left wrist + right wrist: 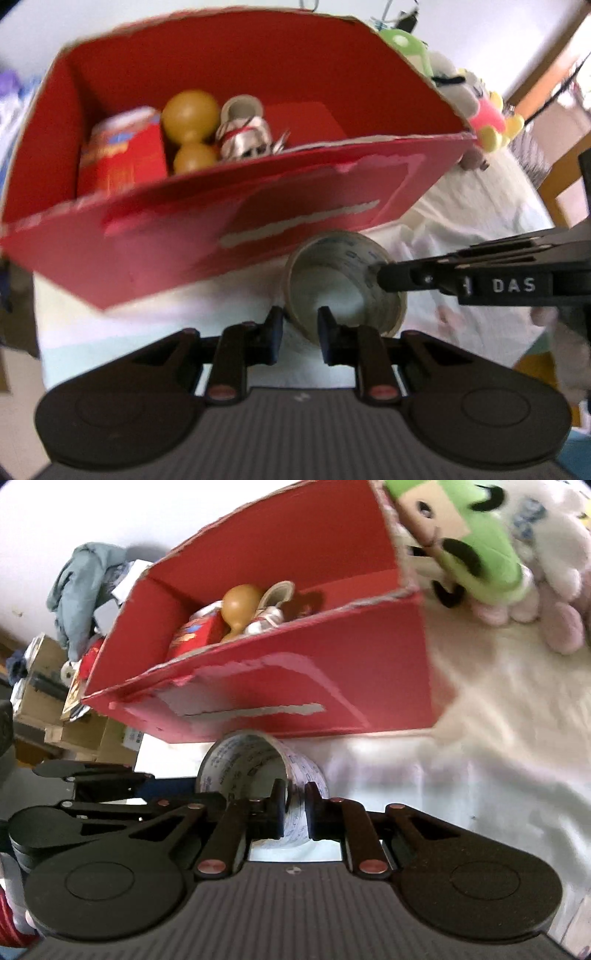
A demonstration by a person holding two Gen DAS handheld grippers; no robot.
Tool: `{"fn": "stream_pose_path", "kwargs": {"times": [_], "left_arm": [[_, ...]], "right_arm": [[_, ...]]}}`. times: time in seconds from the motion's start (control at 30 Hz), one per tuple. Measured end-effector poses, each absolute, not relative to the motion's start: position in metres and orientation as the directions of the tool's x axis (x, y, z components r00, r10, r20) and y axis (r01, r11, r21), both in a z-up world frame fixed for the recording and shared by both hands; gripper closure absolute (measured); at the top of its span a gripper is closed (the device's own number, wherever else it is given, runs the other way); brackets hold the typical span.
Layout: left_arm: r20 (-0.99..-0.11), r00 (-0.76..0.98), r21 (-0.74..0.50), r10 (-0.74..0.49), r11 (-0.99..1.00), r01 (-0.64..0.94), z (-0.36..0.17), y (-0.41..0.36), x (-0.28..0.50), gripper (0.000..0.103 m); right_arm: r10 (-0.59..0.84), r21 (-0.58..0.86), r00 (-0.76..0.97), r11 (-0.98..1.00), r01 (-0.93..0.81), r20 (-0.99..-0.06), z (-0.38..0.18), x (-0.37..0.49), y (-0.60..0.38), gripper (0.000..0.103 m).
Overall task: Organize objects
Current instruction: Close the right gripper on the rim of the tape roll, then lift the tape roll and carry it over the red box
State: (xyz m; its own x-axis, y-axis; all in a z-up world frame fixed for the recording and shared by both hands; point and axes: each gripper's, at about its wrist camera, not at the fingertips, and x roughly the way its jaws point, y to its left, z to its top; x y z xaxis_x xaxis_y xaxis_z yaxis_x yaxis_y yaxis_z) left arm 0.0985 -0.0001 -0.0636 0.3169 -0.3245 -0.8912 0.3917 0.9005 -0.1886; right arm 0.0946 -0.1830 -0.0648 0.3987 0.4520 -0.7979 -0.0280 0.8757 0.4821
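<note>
A roll of clear printed tape (pixel 343 288) lies on its side on the white cloth, just in front of a red cardboard box (pixel 184 240). My left gripper (pixel 300 325) is shut on the roll's near-left wall, one finger outside and one inside the core. From the right, my right gripper (pixel 384 277) clamps the roll's right wall. In the right wrist view the right gripper (pixel 295 805) is shut on the tape roll (pixel 255 760), with the wall pinched between both pads. The red box (pixel 295 672) stands right behind it.
Inside the box are a red carton (pixel 122 155), a gold-brown gourd shape (pixel 190 114) and a white bundle with a red band (pixel 245 136). Plush toys (pixel 472 535) crowd its right side on the white cloth (pixel 498 738). Grey-blue fabric (pixel 85 587) and cardboard clutter lie left.
</note>
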Motion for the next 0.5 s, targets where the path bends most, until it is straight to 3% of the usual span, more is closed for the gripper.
{"fn": "stream_pose_path", "kwargs": {"times": [0.13,0.5], "left_arm": [[-0.9,0.311,-0.163,-0.305,0.897,0.411,-0.065,-0.006,0.101,0.083],[-0.906,0.269,-0.186,-0.328,0.877,0.442,-0.061,-0.015,0.102,0.083]], "right_arm": [[0.387,0.415,0.428,0.909,-0.032,-0.816,-0.068,0.093,-0.176,0.072],[0.401,0.441,0.406,0.898,0.006,-0.821,-0.068,0.088,-0.191,0.082]]}}
